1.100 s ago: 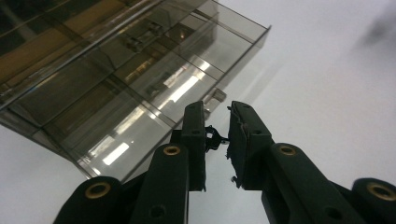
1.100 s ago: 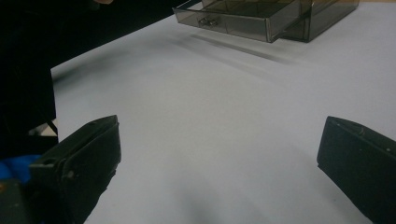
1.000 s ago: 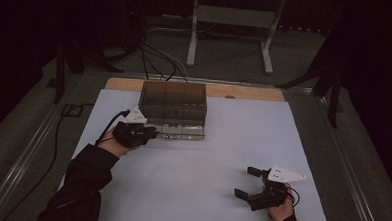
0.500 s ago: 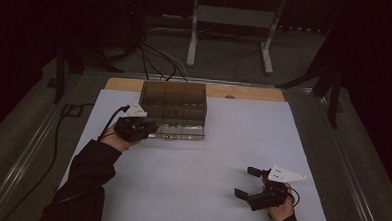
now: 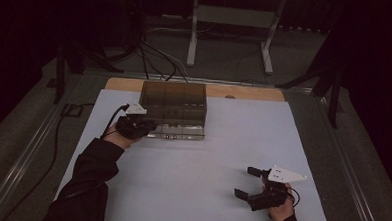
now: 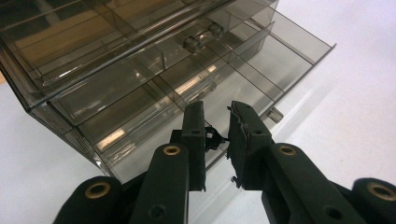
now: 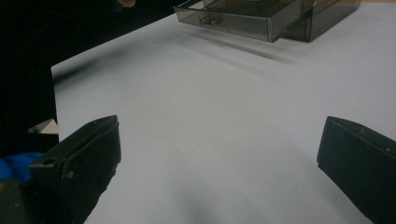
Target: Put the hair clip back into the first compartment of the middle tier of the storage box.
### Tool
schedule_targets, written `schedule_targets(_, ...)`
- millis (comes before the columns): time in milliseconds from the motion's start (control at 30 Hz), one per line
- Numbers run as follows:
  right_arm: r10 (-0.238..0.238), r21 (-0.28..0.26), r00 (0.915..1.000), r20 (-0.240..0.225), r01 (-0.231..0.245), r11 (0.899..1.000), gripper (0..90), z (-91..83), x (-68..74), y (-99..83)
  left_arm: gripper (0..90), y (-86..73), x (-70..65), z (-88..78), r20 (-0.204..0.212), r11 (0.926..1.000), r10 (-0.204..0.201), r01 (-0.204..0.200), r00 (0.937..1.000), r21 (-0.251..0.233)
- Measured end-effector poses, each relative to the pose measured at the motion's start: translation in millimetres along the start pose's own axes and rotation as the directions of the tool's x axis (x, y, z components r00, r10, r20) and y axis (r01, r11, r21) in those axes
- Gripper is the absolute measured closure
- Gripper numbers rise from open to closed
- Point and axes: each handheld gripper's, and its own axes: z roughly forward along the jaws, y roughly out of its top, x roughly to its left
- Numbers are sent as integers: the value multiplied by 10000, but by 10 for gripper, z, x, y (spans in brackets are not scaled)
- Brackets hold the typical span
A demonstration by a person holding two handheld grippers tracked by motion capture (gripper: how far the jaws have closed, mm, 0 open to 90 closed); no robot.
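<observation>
A smoky clear drawer box (image 5: 173, 102) stands at the back of the white sheet (image 5: 207, 156), with its bottom drawer (image 6: 261, 60) pulled out. My left gripper (image 5: 151, 124) is at the box's front left corner. In the left gripper view its jaws (image 6: 218, 109) hang over the open, divided drawer, nearly together, pinching a small black piece (image 6: 212, 137). Near the front right of the sheet my right gripper (image 5: 245, 181) lies with its jaws wide apart and nothing between them (image 7: 219, 135). The right gripper view has the box (image 7: 261, 14) far off.
A wooden board (image 5: 255, 92) edges the sheet behind the box. Beyond the table stand a metal frame (image 5: 233, 22) and loose cables (image 5: 151, 53). A cable (image 5: 58, 134) trails off the table's left side. A dark sleeve (image 5: 91, 176) reaches in from the bottom left.
My left gripper has shifted a little farther from the person, closer against the box's front left corner. The right gripper has stayed where it was.
</observation>
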Motion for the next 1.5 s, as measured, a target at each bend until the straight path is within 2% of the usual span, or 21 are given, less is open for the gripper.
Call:
schedule_targets(33, 67, -16, 10000, -24, -67, 10000, 0, 0, -3, 0, 778, -6, 18, 21, -4, 9998, -170, 170, 9999, -50)
schedule_targets(133, 11, 13, 10000, -10, -11, 10000, 0, 1, 1, -2, 778, -8, 28, 38, -95, 9998, -211, 210, 9997, -54)
schedule_targets(233, 64, -13, 10000, -20, -64, 10000, 0, -2, -4, -1, 778, -16, 45, 76, -99, 9990, -449, 448, 9989, -34)
schedule_targets(433, 68, -16, 10000, -27, -68, 10000, 0, -2, -4, -2, 777, -21, 67, 111, -140, 9978, -663, 662, 9977, -103)
schedule_targets(633, 83, -12, 10000, -32, -83, 10000, 0, -2, -5, -3, 777, -48, 107, 142, -60, 9951, -970, 969, 9953, -175)
schedule_targets(733, 23, 10, 10000, -26, -23, 10000, 0, -1, 0, -4, 777, -58, 112, 159, -72, 9951, -980, 979, 9952, -146)
schedule_targets(833, 85, 14, 10000, -44, -85, 10000, 0, 3, -5, -4, 777, -75, 133, 189, -3, 9926, -1205, 1205, 9927, -159)
schedule_targets(1267, 81, 17, 10000, -47, -81, 10000, 0, -1, -5, -5, 773, -68, 152, 226, -311, 9896, -1416, 1406, 9894, -317)
schedule_targets(1367, 80, -17, 10000, -50, -80, 10000, 0, -3, -8, -3, 736, -56, 157, 222, -381, 9873, -1536, 1518, 9874, -472)
schedule_targets(1500, 37, 1, 10000, -47, -37, 10000, 0, -6, 0, -4, 617, -44, 149, 227, -582, 9876, -1517, 1489, 9867, -490)
